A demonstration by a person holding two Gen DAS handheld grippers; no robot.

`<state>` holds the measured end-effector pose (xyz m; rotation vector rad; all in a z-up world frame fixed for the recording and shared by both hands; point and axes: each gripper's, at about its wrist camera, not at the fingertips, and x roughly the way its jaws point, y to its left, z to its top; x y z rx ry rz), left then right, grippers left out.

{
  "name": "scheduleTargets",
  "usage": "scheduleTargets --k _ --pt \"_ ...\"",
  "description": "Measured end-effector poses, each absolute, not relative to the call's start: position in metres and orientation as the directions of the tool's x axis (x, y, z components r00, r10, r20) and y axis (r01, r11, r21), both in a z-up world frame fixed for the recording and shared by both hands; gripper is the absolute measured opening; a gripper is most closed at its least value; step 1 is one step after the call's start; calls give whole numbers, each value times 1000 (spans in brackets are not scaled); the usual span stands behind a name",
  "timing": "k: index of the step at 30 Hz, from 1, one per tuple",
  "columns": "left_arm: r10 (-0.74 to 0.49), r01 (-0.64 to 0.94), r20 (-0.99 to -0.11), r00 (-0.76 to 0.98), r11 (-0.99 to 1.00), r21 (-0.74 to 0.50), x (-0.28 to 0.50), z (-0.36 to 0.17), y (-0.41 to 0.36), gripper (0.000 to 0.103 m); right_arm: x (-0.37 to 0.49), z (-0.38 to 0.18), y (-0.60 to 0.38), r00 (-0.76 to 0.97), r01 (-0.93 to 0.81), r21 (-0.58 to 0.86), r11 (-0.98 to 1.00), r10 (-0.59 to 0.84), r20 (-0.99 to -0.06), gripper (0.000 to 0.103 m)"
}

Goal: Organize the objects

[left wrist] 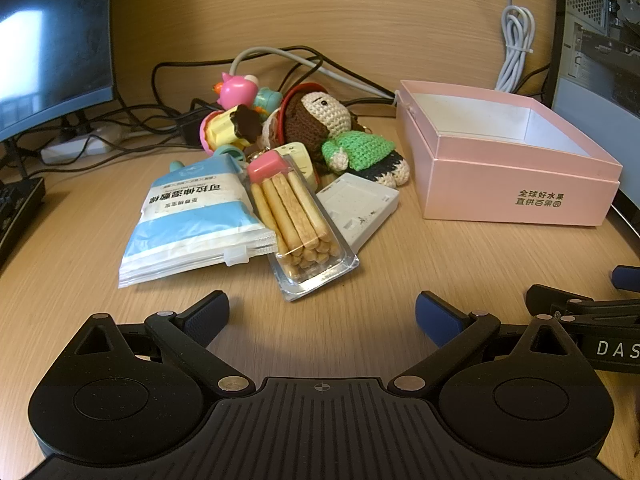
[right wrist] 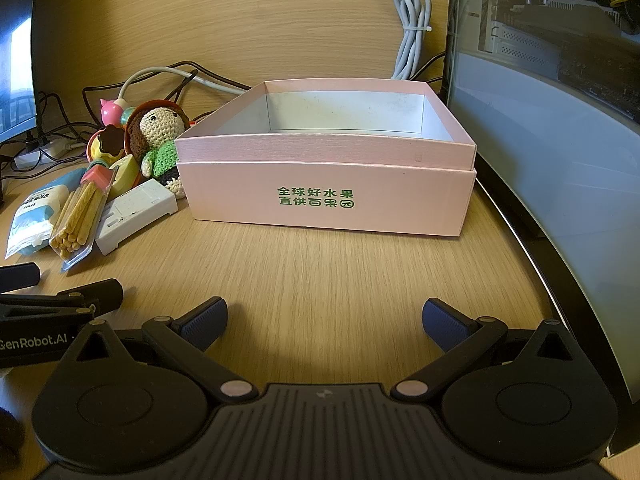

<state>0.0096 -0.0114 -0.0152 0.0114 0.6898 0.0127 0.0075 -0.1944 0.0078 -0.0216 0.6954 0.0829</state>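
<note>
On the wooden desk, left of the pink box (left wrist: 516,178), our clutter sits in one heap, and we take it left to right. First the blue-and-white pouch (left wrist: 196,220) — soft, light and slick, so we would pinch its thick sealed edge rather than its slack middle. Touching it is the clear pack of biscuit sticks (left wrist: 298,224); the shell looks stiff but slippery and the sticks brittle, so a gentle grip across its narrow width seems best. The white plastic case (left wrist: 358,208) is rigid and easy to clamp on its long sides. Behind, the crocheted doll (left wrist: 340,136) is squashy and forgiving — grab the body. The box stands empty. Our left gripper (left wrist: 322,314) is spread wide over bare desk, holding nothing; our right gripper (right wrist: 324,320) likewise gapes before the box.
</note>
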Motion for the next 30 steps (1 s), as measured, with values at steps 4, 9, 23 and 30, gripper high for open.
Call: scheduleTargets --k 4,9,23,30 --pt "14 -6 -636 771 1000 15 8 -15 -10 102 7 8 -195 765 -84 8 996 69 -641 103" --pt "15 -9 -636 772 1000 12 8 -15 -10 102 8 8 -195 765 -84 8 996 69 -640 103" --pt "15 -10 -636 772 1000 12 8 -15 -10 102 8 9 -194 765 -83 8 997 68 -640 103" --pt "26 -23 -636 771 1000 13 9 -15 -12 102 12 4 -199 720 -133 11 991 104 -686 103"
